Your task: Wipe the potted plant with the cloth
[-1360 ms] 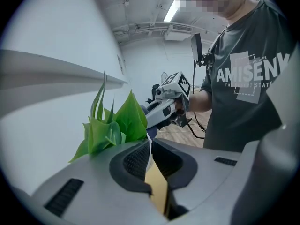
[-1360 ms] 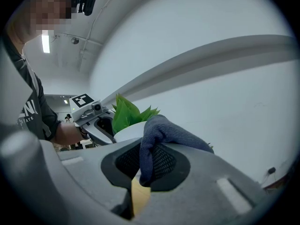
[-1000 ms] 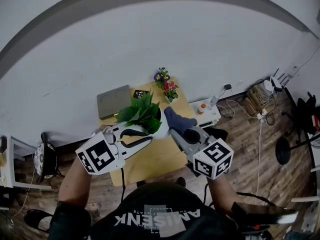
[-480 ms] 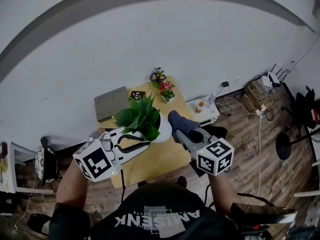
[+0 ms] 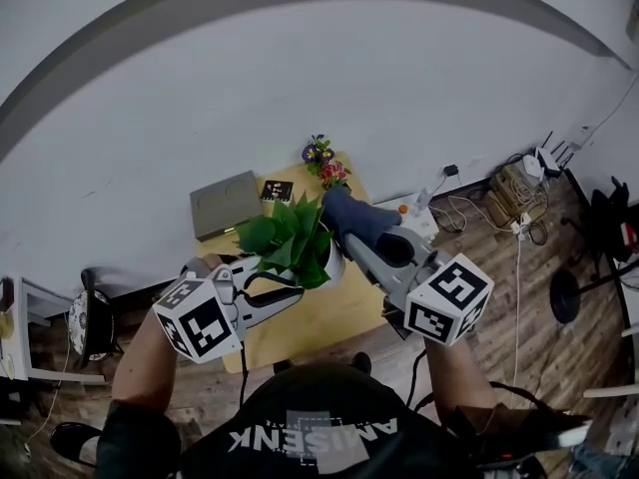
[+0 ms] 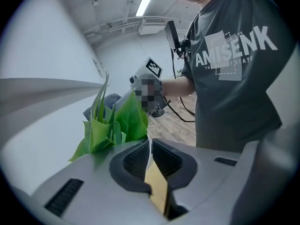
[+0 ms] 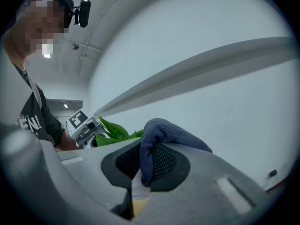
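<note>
The left gripper [image 6: 149, 144] is pinching a thin white pot rim [image 6: 150, 156] between its ribbed pads, which are standing almost together with only that edge between them. Just beyond the jaws, left of centre in the left gripper view, the green leaves of the potted plant [image 6: 115, 125] are fanning upward.

The right gripper [image 7: 145, 168] is clamping a dark blue cloth [image 7: 161, 135]. The fabric is bunching up between the pads and folding over the right-hand jaw, with leaf tips showing just behind it at the left.

In the head view the plant is sitting at the centre of the frame, over the wooden table [image 5: 319, 317]. The left gripper is reaching it from the lower left and the right gripper from the lower right. The cloth is lying just to the right of the leaves and partly above them, at their edge; whether it is actually touching them I cannot tell.

A grey flat box [image 5: 225, 203] is lying toward the table's upper left, and a small bunch of flowers [image 5: 324, 161] is standing at its top edge. The person's dark grey shirt [image 6: 234, 78] is filling the right of the left gripper view.
</note>
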The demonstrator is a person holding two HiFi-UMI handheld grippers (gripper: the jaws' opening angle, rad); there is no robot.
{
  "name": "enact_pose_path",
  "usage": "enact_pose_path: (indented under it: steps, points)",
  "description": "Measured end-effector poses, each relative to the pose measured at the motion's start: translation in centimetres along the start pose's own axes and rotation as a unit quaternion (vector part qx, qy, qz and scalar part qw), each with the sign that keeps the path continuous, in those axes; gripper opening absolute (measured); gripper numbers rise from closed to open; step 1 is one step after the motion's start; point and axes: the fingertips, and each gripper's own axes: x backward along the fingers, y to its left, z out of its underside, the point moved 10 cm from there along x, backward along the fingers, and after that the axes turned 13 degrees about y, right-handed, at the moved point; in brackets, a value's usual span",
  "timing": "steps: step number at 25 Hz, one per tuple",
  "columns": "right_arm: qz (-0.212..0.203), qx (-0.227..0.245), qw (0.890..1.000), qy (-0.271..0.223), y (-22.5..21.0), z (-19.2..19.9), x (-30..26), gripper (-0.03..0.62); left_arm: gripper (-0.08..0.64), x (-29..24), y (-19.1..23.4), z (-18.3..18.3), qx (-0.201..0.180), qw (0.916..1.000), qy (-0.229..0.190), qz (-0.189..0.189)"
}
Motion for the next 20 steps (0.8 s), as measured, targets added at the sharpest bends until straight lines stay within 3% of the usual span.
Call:
enact_pose_path:
  steps: [7,20]
  points:
    - [-0.028,0.010,1.000,0.009,0.8,-0.3,-0.9,0.028,0.018,0.6,-0.2,-0.4,-0.005,0.9998,-0.010,-0.018]
    - [-0.037,-0.053,0.997,0.042,-1.0,3.9,-1.8,0.028,0.018,0.8,0.0,0.0,-0.014,0.9995,-0.008,-0.027]
